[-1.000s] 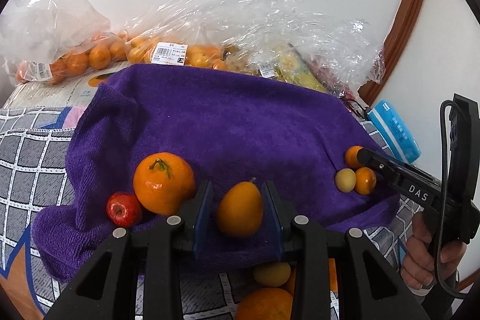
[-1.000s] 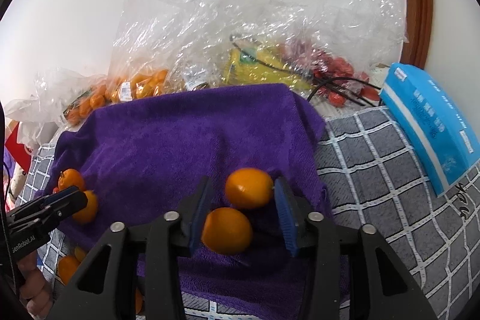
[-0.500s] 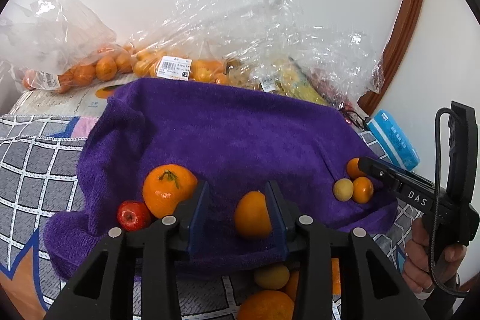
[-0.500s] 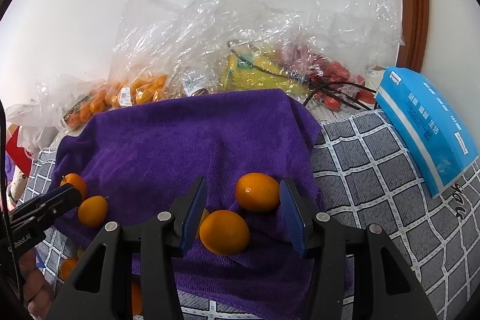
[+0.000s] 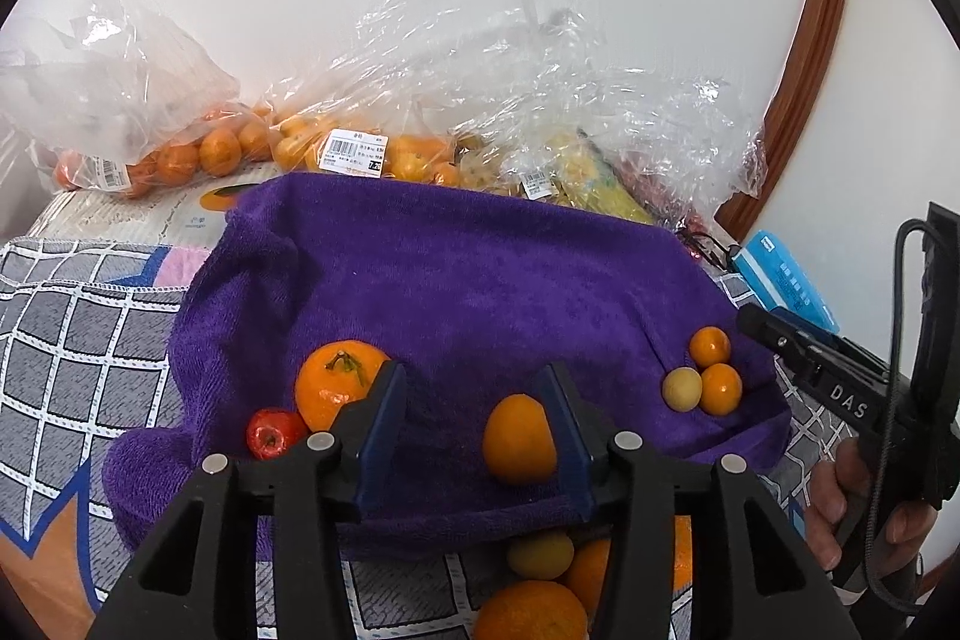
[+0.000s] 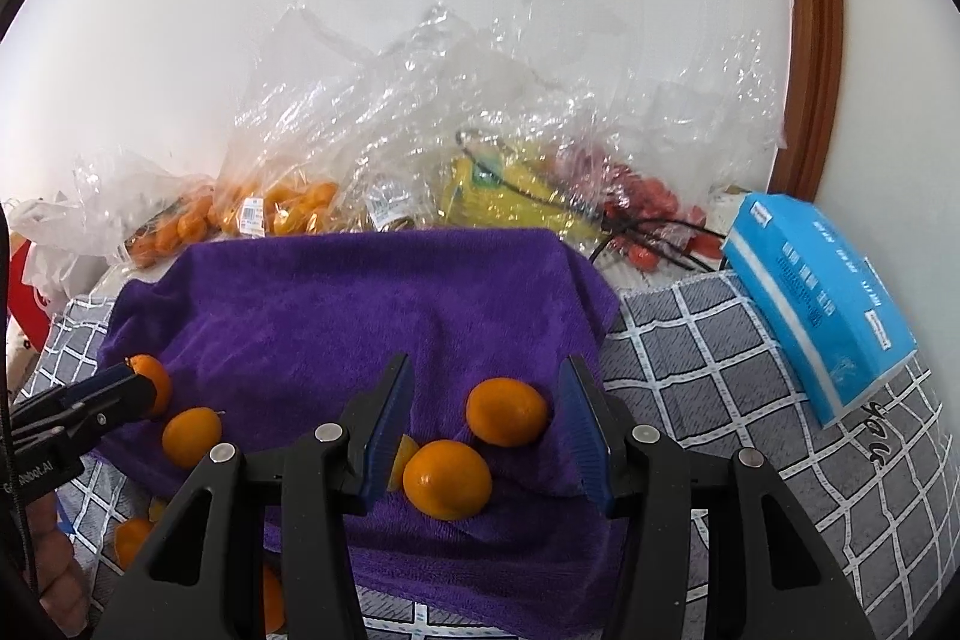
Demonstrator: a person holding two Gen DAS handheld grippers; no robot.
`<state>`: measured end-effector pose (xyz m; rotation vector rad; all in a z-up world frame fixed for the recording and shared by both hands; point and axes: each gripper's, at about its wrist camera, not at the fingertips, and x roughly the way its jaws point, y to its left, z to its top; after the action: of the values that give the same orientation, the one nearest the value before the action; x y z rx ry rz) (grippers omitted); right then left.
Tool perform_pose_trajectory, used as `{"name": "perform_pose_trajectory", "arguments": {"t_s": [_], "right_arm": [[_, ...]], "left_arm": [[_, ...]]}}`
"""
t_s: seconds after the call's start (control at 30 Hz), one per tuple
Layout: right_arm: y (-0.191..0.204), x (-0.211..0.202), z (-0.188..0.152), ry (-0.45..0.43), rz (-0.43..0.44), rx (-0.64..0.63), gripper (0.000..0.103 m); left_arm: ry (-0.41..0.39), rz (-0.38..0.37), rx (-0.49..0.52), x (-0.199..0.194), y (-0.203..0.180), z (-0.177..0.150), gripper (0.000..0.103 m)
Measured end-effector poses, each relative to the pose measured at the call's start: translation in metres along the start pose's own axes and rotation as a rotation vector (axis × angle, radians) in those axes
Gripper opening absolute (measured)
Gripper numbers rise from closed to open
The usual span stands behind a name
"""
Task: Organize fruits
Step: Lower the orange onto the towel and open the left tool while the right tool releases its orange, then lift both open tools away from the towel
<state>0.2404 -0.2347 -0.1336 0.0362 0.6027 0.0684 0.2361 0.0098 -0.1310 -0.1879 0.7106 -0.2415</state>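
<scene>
Partly hidden below the purple towel [image 5: 480, 292], several fruits are cut off by the left gripper [image 5: 474, 418]. Its jaws have just been opening; a small orange [image 5: 519, 439] lies on the towel against the right pad. Angled downward, the right gripper [image 6: 489, 430] stands spread around two oranges [image 6: 507, 412], gripping neither.
</scene>
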Motion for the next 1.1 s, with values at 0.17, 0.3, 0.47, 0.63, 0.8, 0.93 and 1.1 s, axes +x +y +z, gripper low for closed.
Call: {"name": "perform_pose_trajectory", "arguments": {"t_s": [0.17, 0.3, 0.47, 0.63, 0.8, 0.93, 1.1], "right_arm": [[0.000, -0.008, 0.006, -0.012, 0.023, 0.009, 0.050], [0.002, -0.019, 0.014, -0.024, 0.050, 0.011, 0.050], [0.001, -0.037, 0.020, -0.011, 0.129, 0.063, 0.050], [0.008, -0.059, 0.009, -0.028, 0.139, 0.069, 0.050], [0.016, -0.071, -0.013, 0.012, 0.145, 0.051, 0.050], [0.026, -0.078, -0.023, 0.041, 0.135, 0.010, 0.050], [0.035, -0.094, -0.034, 0.048, 0.147, -0.023, 0.050]], "left_arm": [[-0.009, 0.015, 0.012, -0.002, -0.002, -0.001, 0.045], [-0.023, 0.016, 0.018, -0.006, -0.004, -0.001, 0.045], [-0.063, 0.024, 0.024, -0.017, -0.005, 0.001, 0.045], [-0.082, 0.011, 0.009, -0.028, -0.005, 0.004, 0.045], [-0.106, 0.022, 0.016, -0.038, -0.008, 0.011, 0.045], [-0.124, 0.030, 0.027, -0.055, -0.013, 0.018, 0.045], [-0.076, 0.016, 0.039, -0.074, -0.018, 0.014, 0.045]]}}
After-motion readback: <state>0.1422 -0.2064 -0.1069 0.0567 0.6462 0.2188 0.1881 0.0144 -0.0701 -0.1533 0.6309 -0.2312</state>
